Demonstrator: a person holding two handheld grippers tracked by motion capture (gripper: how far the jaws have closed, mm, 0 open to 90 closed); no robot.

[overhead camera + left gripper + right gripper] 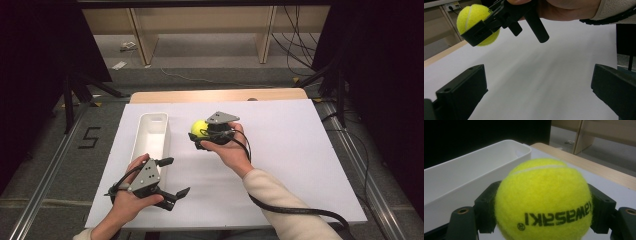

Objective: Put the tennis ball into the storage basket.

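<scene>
A: Right gripper (200,134)?
B: Clamped on the tennis ball (198,128) — one black jaw on each side, both pressed into the felt. Lifted clear of the white sheet (280,150), as seen from the left gripper view.

A: And where, over the table?
B: Above the middle of the sheet, just to the right of the white bin (152,135), near its far end. Not touching the bin.

A: Anything legible on the ball?
B: Black lettering across the lower front in the right gripper view (544,200), upside down. A white seam curving over the top.

A: Left gripper (177,176)?
B: Spread wide, nothing between the jaws. Held in the left hand (131,197) near the front edge of the sheet, close to the near end of the bin, jaws pointing right. In its own view, bare white sheet between the two jaws, with the ball (475,23) and the other gripper up at the top left.

A: Inside the bin?
B: Only pale inner walls visible — floor mostly out of sight in the right gripper view (469,170).

A: Beyond the sheet?
B: A strip of wooden tabletop (215,95) at the far edge.
</scene>
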